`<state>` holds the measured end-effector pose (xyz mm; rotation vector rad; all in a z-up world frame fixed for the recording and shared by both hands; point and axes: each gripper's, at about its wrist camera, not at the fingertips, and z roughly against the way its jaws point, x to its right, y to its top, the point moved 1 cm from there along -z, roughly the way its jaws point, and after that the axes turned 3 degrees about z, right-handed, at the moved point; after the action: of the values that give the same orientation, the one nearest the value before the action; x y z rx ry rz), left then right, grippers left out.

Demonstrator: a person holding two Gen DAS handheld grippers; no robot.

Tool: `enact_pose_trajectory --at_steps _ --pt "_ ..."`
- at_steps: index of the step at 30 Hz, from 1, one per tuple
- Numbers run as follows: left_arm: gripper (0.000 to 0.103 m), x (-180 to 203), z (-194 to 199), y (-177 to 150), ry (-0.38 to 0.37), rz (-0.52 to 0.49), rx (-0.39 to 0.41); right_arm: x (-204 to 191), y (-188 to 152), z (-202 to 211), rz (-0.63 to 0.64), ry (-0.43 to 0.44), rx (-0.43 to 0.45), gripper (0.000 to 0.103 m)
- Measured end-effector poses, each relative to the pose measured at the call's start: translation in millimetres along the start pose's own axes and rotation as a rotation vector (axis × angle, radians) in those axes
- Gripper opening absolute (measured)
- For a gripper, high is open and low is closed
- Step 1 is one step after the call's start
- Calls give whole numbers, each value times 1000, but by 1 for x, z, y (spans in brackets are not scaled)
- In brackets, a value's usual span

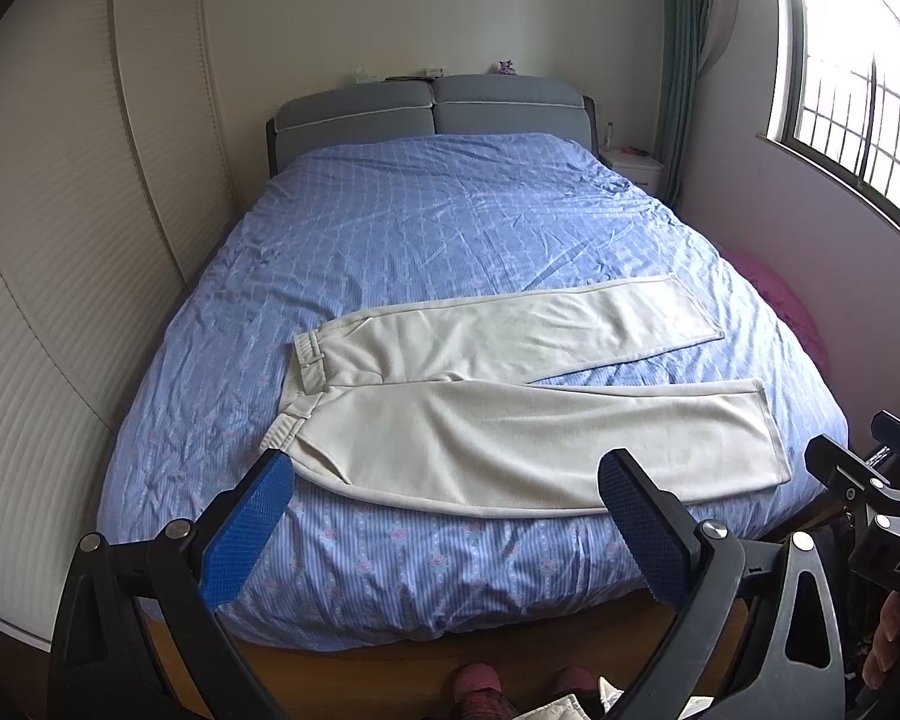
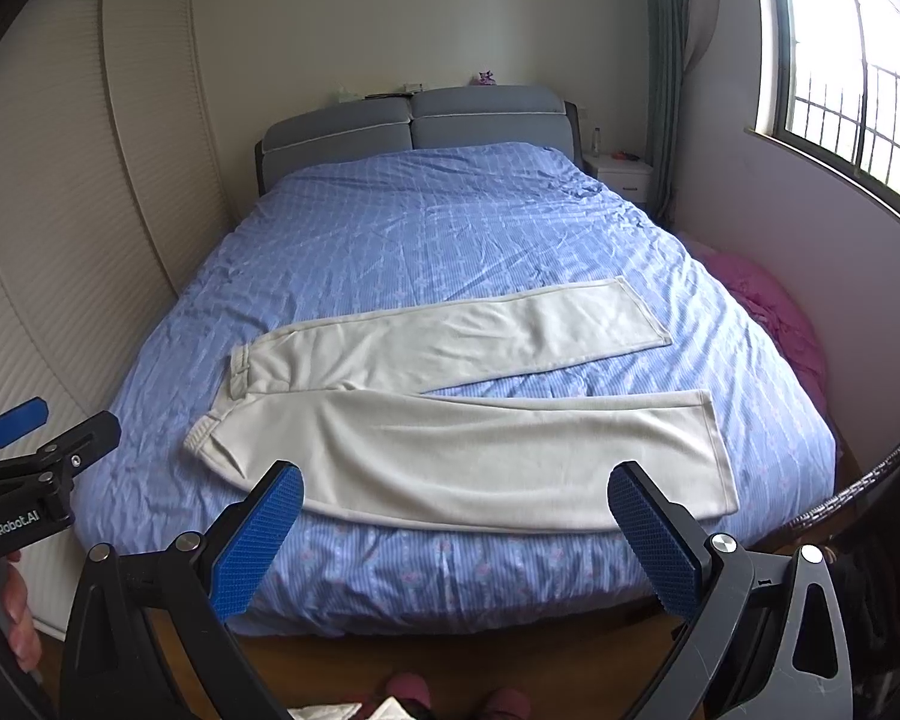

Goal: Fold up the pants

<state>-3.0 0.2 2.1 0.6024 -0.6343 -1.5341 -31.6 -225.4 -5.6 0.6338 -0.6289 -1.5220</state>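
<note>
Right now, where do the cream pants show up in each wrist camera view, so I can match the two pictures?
Left wrist: pants lie lower centre, waistband left, legs splayed right.
Right wrist: pants lie lower centre, shifted slightly left, same layout.
Shared landmark: grey headboard at the bed's far end.

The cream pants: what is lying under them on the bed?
Under the cream pants lies the blue patterned bedcover, visible all around them and between the two legs. The part directly beneath the fabric is covered, so anything there cannot be seen.
</note>
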Motion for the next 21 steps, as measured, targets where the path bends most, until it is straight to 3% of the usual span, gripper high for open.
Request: enact_pose_trajectory --at_steps 21 --pt "103 -5 -1 3 3 -2 4 -1 0 -1 0 2 5 103"
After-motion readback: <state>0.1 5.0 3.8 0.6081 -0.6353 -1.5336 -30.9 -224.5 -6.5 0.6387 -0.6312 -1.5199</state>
